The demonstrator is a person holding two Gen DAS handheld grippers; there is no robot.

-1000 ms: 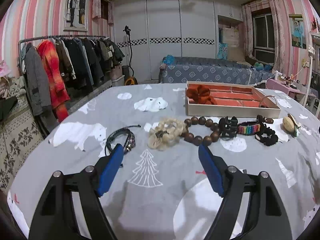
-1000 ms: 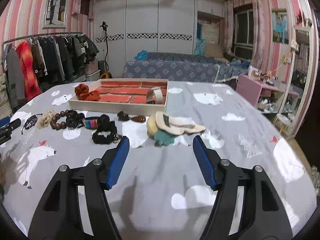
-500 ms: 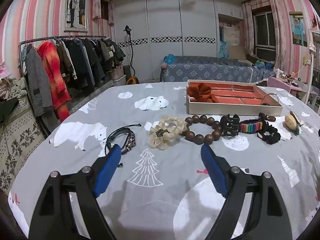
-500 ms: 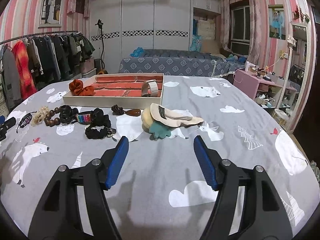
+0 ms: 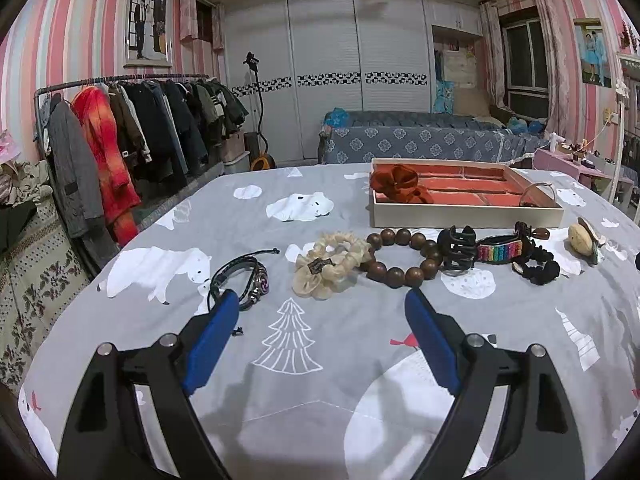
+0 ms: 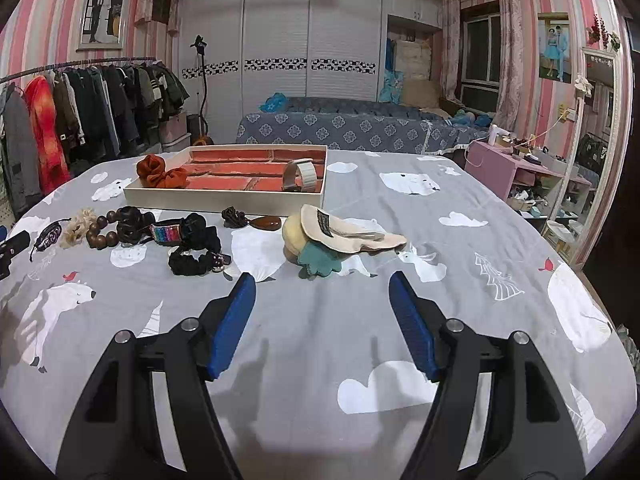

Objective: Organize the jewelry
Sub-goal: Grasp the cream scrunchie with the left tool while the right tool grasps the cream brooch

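Both your left tongs (image 5: 320, 304) and right tongs (image 6: 322, 286) hang apart, empty, the left just widened. Jewelry lies mid-frame before the tray (image 5: 464, 216); next, reach for the beaded bracelet (image 5: 400, 256).

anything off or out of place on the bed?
One oddity: the rust-red scrunchie hangs over the tray's near-left rim rather than sitting in a compartment. The other pieces, including the wooden bead bracelet and black claw clip, lie loose in front of the tray, unsorted.
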